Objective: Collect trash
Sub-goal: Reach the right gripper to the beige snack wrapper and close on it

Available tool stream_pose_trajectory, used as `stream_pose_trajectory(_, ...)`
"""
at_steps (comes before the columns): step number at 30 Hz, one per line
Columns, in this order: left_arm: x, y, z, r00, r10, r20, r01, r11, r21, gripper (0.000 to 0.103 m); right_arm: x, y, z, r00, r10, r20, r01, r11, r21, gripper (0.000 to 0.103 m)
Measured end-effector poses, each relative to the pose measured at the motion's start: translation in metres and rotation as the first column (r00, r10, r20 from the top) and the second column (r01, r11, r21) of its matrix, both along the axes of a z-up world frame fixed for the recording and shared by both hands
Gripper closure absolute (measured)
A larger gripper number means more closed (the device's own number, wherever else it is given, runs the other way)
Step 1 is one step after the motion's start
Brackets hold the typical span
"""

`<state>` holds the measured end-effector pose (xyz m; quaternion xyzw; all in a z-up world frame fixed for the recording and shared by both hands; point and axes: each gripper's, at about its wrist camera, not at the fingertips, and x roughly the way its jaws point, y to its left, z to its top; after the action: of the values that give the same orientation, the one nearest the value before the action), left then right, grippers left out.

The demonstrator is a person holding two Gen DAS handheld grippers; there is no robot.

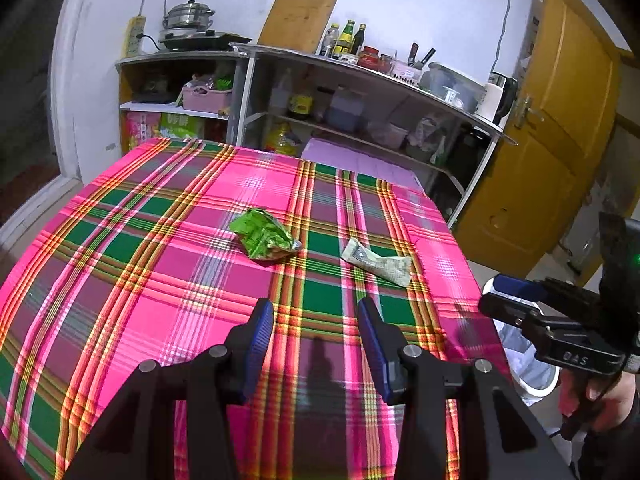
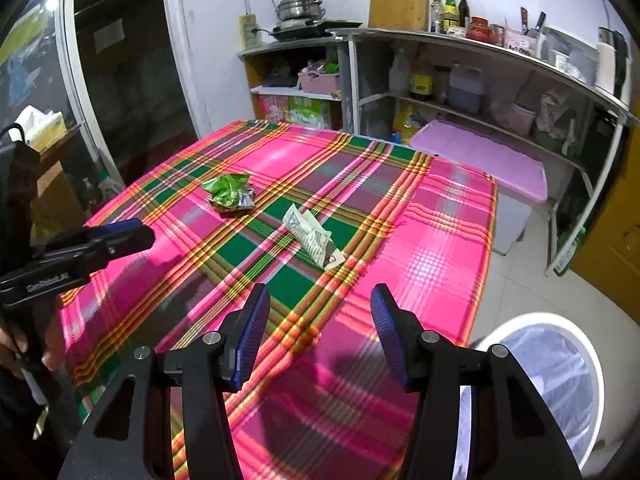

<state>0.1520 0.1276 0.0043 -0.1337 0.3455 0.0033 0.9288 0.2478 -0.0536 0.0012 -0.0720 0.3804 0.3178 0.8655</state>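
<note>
Your left tongs (image 1: 316, 312) wide, empty, above plaid counter (image 1: 120, 280). Right tongs (image 2: 320, 300) wide, empty too. Green wrapper (image 1: 264, 234) crumpled mid-counter. Pale wrapper (image 1: 378, 260) just right of it, apart, long axis running left-far to right-near; print unreadable. White bin (image 2: 560, 364) with liner beside counter, contents not visible.

Your white bin (image 2: 536, 384) is cut by the right wrist view's lower edge, its base hidden behind the right gripper's arm. The print on the pale wrapper (image 2: 314, 238) is too small to read. Shelf contents (image 1: 344, 114) blur together.
</note>
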Motion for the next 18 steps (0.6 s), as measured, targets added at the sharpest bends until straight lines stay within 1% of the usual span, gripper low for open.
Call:
stream_pose_trajectory(8, 0.011, 0.019, -0.006, 1.0, 0.005, -0.007, -0.006, 1.0, -0.008, 0.06, 0.032, 0.034, -0.018, 0.999, 0.047, -0.021, -0.048, 0.997, -0.067, 0.05)
stream_pose_trajectory(18, 0.025, 0.037, -0.017, 1.0, -0.001, -0.022, 0.001, 1.0, -0.03, 0.06, 0.072, 0.069, -0.045, 0.996, 0.061, -0.061, -0.068, 0.989, -0.129, 0.05)
